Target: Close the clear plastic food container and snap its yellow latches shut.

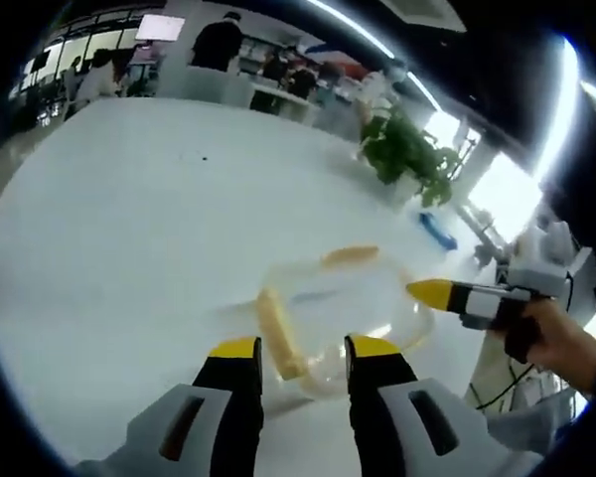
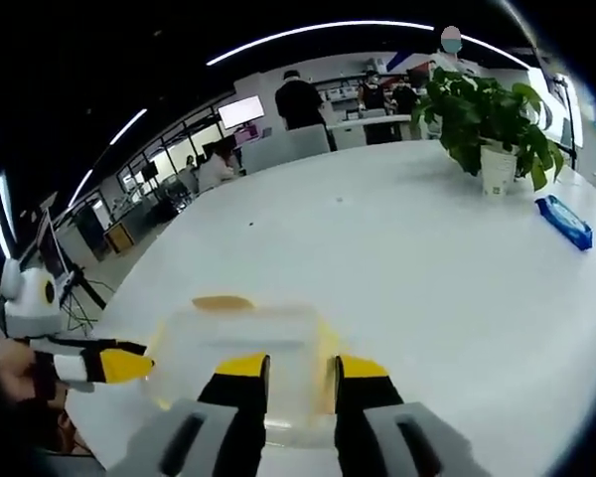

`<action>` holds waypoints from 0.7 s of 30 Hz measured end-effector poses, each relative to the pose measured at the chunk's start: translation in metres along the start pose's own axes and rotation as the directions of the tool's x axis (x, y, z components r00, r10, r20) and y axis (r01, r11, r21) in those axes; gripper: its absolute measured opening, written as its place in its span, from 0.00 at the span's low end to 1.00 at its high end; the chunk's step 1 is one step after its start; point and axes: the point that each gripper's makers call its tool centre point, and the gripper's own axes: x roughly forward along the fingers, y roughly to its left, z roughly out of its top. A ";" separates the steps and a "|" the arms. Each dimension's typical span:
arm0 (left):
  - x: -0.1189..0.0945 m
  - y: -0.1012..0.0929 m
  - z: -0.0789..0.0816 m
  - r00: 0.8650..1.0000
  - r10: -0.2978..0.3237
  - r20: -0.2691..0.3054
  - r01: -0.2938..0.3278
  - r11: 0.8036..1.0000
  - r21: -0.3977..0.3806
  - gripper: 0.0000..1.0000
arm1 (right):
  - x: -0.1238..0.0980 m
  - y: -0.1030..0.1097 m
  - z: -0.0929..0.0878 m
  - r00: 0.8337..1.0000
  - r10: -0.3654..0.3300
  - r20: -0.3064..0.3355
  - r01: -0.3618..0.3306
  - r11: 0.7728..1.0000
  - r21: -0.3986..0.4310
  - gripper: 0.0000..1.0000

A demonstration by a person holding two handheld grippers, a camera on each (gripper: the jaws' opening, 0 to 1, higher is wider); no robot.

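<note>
1. Clear plastic container [image 1: 353, 313] is seen resting on the white table [image 1: 129, 258], just ahead of both pairs of tongs; its lid appears to be seated on top, so closing is judged largely done.
2. Yellow latches are seen on its rim: a long one [image 1: 278, 333] on the near-left side and another [image 1: 350, 255] on the far side in the left gripper view. The long one seems to splay outward, so it is judged not yet snapped; latching remains to be done.
3. Left tongs [image 1: 300, 350] are held with the jaws parted, nothing between them, the long latch lying just in front of the gap.
4. Right tongs [image 2: 300, 366] are likewise parted and empty, placed against the near wall of the container [image 2: 243, 358].
5. In the left gripper view, the other tongs' yellow tip [image 1: 432, 292] is seen at the container's right edge, with the holding hand [image 1: 566, 343].
6. In the right gripper view, a far latch [image 2: 223, 302], a potted plant [image 2: 487, 124] and a blue object [image 2: 564, 221] are shown more plainly, well apart from the container.
</note>
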 end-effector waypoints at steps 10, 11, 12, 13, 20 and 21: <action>0.007 0.000 -0.001 1.000 -0.004 -0.012 0.004 1.000 -0.006 0.33 | 0.007 0.001 0.000 0.996 0.062 -0.065 -0.058 0.996 0.062 0.29; 0.007 0.000 -0.001 1.000 -0.004 -0.011 0.005 1.000 0.002 0.33 | 0.007 0.002 0.000 0.995 0.064 -0.073 -0.060 0.997 0.055 0.28; 0.008 0.000 -0.001 1.000 -0.003 -0.009 0.003 1.000 -0.002 0.33 | 0.007 0.002 0.000 0.995 0.066 -0.081 -0.062 0.997 0.054 0.28; 0.008 -0.001 -0.001 1.000 -0.002 -0.007 0.002 1.000 -0.001 0.33 | 0.007 0.002 -0.001 0.994 0.069 -0.087 -0.065 0.997 0.048 0.28; 0.009 -0.003 -0.002 0.999 0.002 -0.043 0.000 0.999 0.049 0.31 | 0.009 0.005 -0.003 0.975 0.117 -0.190 -0.120 0.993 -0.008 0.27; 0.009 -0.003 -0.002 0.999 -0.005 -0.046 0.007 0.999 0.037 0.31 | 0.008 0.005 -0.004 0.974 0.123 -0.191 -0.126 0.992 -0.002 0.27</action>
